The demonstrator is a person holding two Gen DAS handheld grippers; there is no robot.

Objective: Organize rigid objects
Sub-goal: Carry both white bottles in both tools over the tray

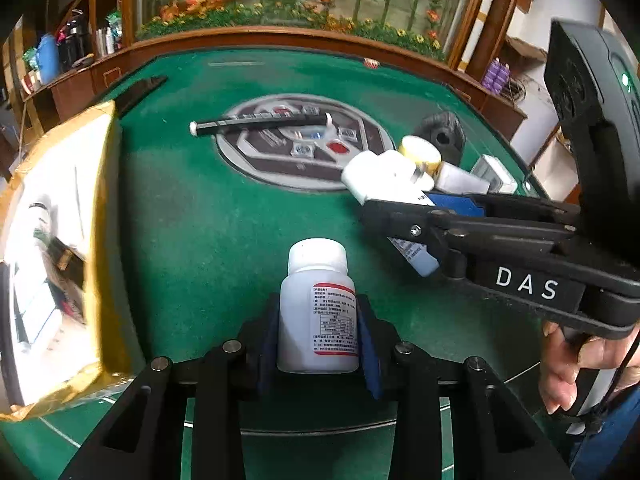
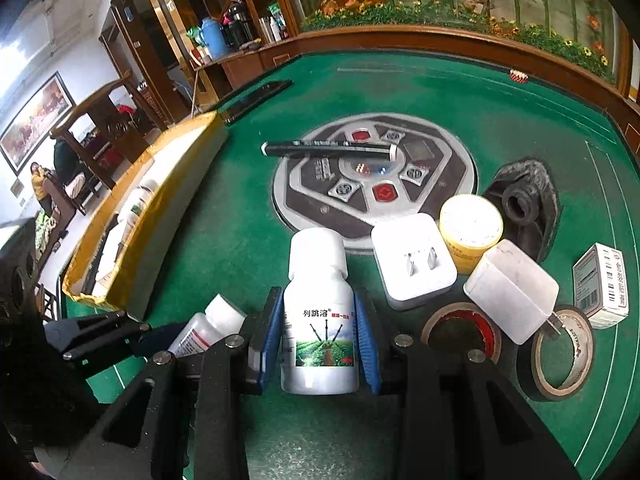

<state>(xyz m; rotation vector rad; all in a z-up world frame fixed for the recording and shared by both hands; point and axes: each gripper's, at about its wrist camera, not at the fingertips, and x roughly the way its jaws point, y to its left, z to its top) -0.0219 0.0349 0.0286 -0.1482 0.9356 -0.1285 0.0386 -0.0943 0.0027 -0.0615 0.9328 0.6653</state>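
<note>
Holding one white bottle each, both grippers sit low over a green felt desk (image 2: pixel 240 240). The left gripper (image 1: pixel 318 332) has its blue-padded fingers closed against the sides of a white pill bottle (image 1: pixel 318 316) with a red-bordered label, upright, cap pointing away from the camera. The right gripper (image 2: pixel 320 344) has its fingers closed the same way on a white bottle with a field picture (image 2: pixel 320 320) on its label. In the right wrist view the left gripper's bottle shows just to the left, the two close together.

To the left stands an open cardboard box (image 2: pixel 160 208) edged in yellow tape, with a few items already inside; it looks like the place for sorted things. Still loose on the desk: a black pen (image 2: pixel 328 148) lying across the round centre panel (image 2: pixel 376 184), a white plug adapter (image 2: pixel 412 264), a yellow-lidded jar (image 2: pixel 470 228), a white block (image 2: pixel 512 288), two tape rolls (image 2: pixel 556 352), a small printed carton (image 2: pixel 600 284) and a black lump (image 2: pixel 524 204).

Likely risks: the grippers are near enough to knock each other when moving toward the box, and the smooth round bottles could twist or slip between the pads if tilted. A bottle could also catch the box's raised flap.
</note>
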